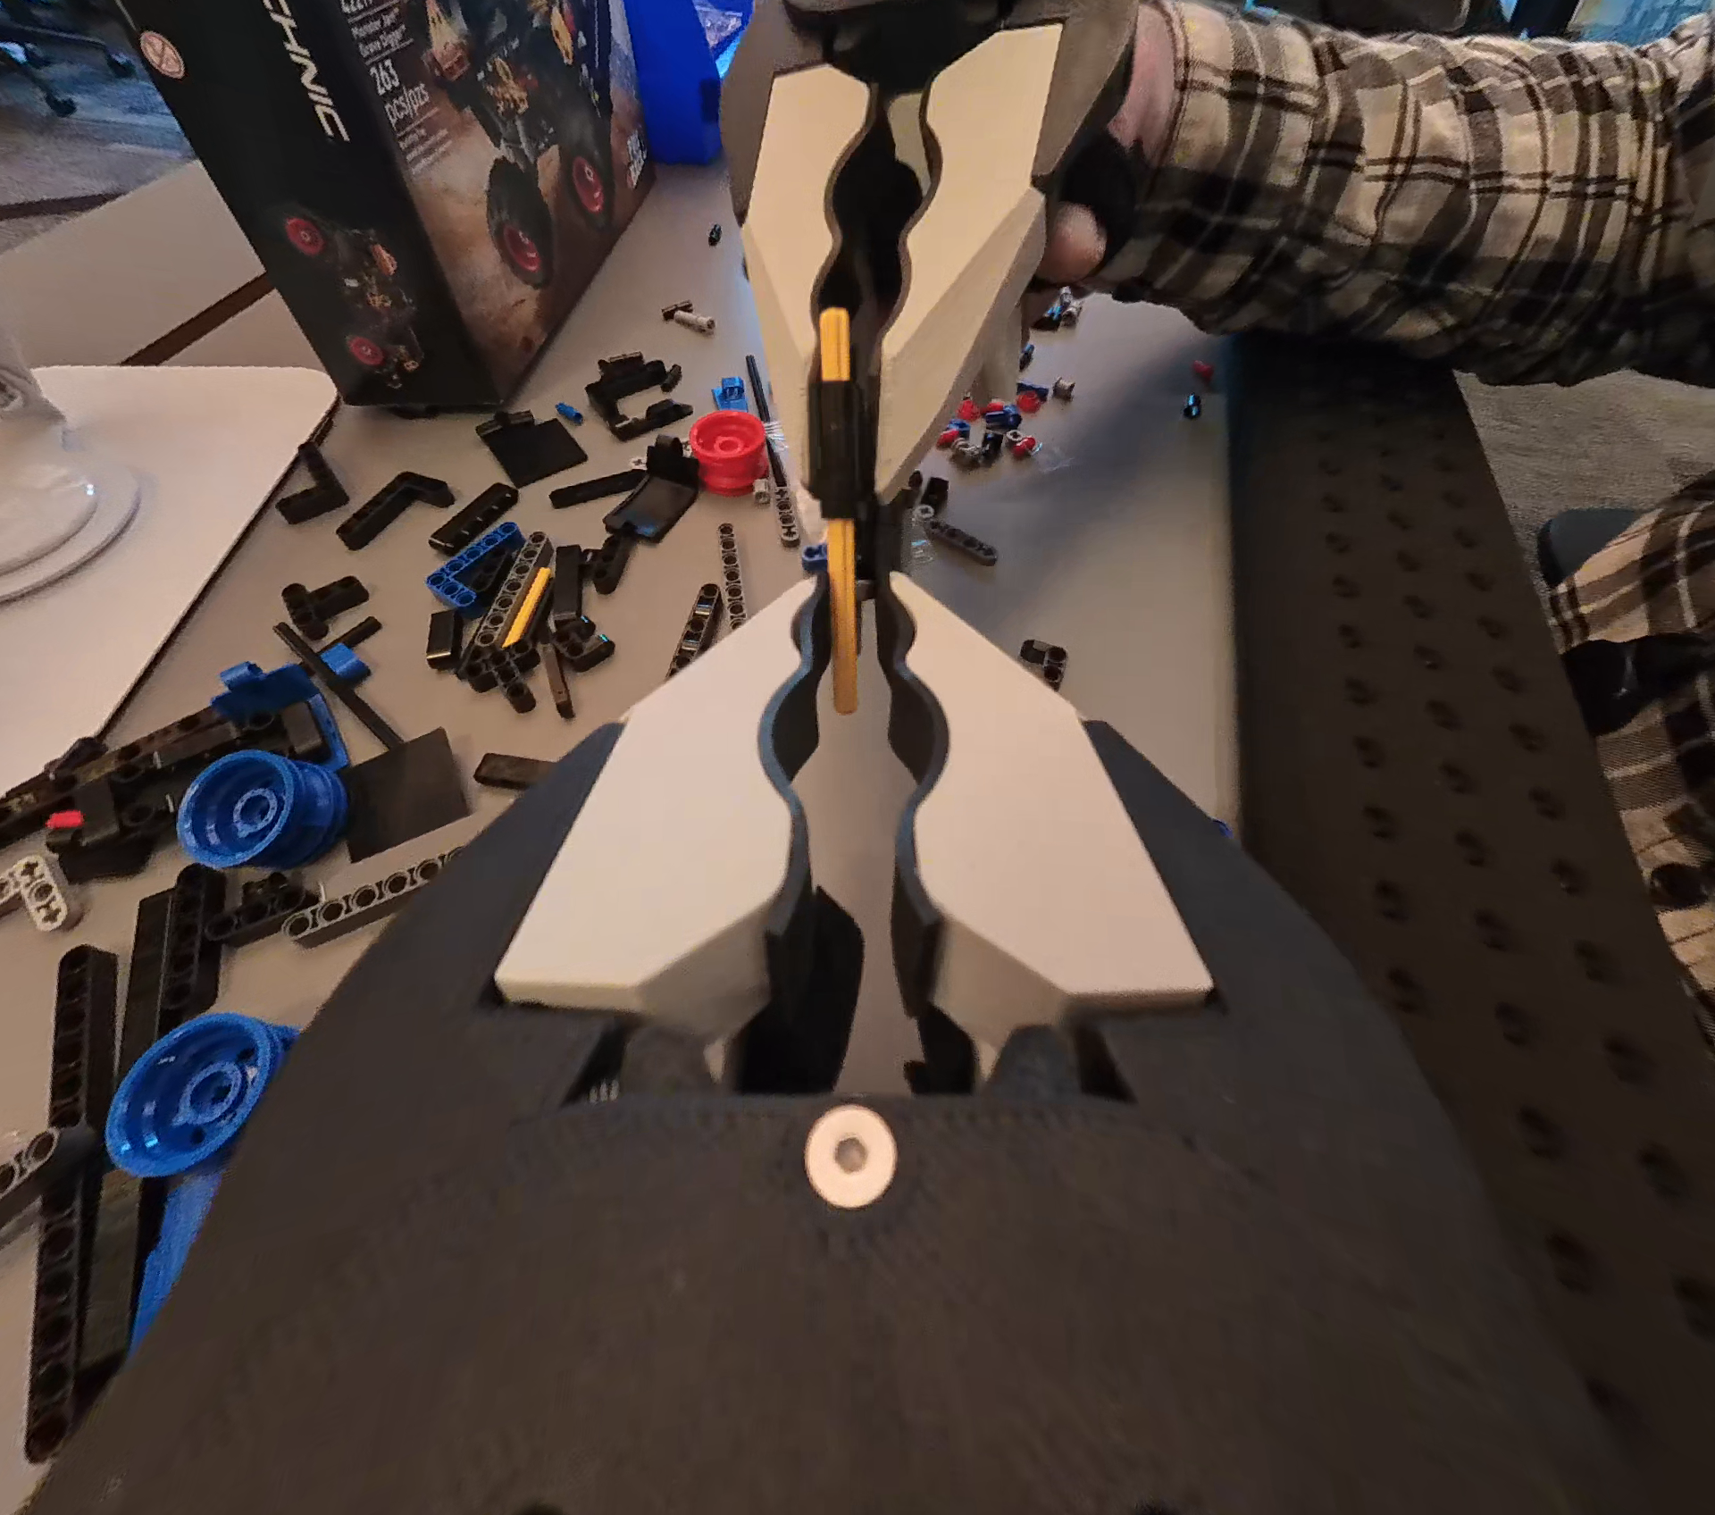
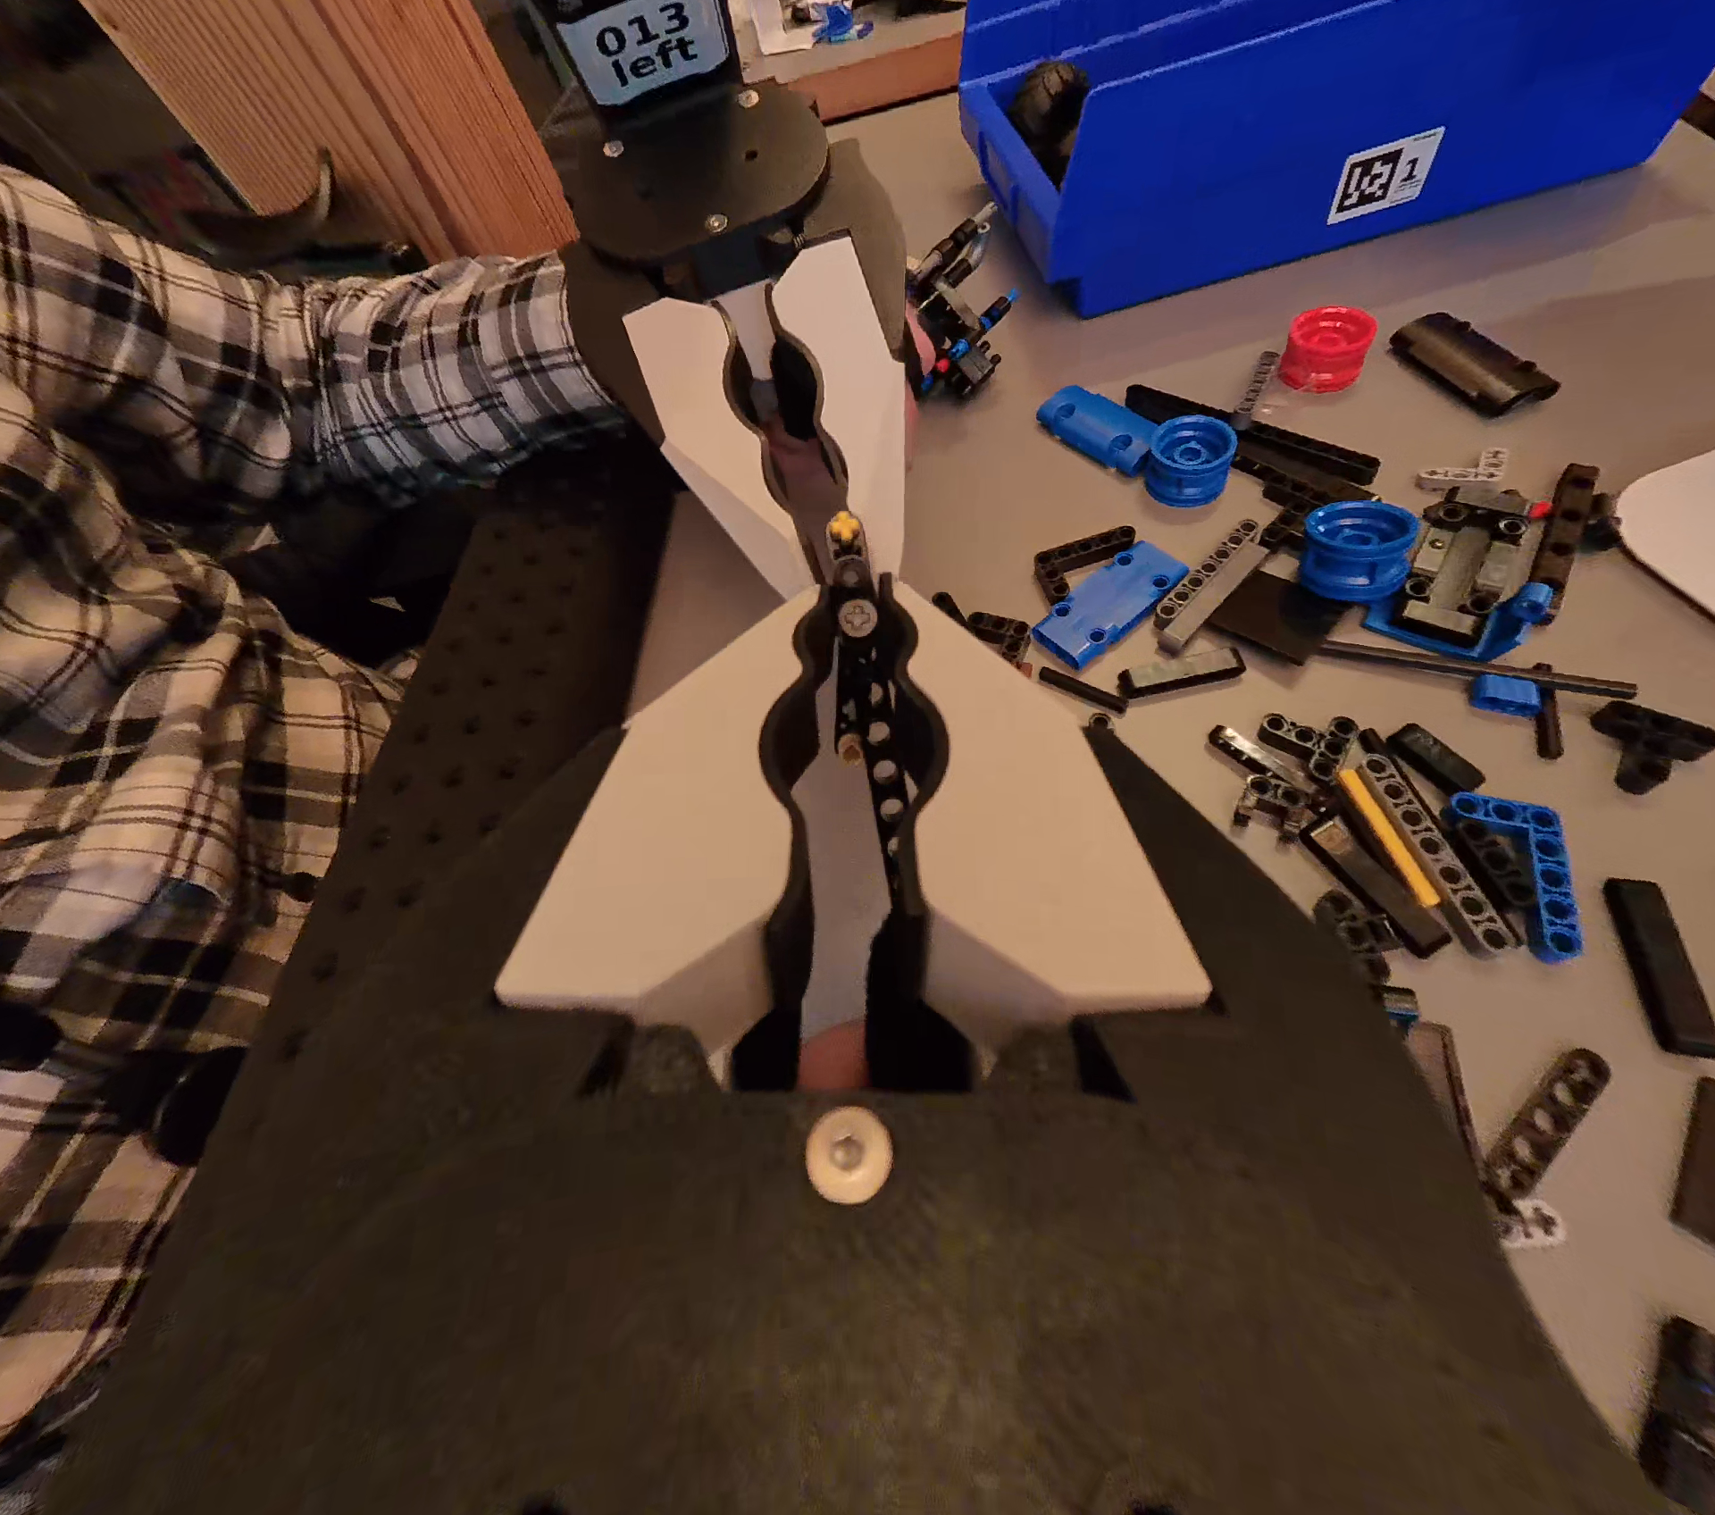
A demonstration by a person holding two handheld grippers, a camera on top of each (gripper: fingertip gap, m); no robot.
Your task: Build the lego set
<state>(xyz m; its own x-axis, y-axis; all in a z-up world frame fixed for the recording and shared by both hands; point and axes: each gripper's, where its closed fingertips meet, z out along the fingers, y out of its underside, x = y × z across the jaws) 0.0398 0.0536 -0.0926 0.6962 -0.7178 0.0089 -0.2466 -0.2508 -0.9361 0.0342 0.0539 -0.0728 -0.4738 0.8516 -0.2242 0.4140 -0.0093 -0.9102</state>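
Left gripper (image 1: 846, 607) gripping yellow axle (image 1: 843, 617)

Left gripper (image 1: 844, 589) and right gripper (image 2: 858, 589) meet tip-to-tip, jaws closed.

Both cameras rode close behind their own fingers, angled down over the grey table (image 1: 1095, 607), and faced each other. The left view looked toward the set's box (image 1: 390, 78), the right toward the blue bin (image 2: 1299, 106). Both caught the yellow axle (image 1: 843, 635) and scattered pieces.
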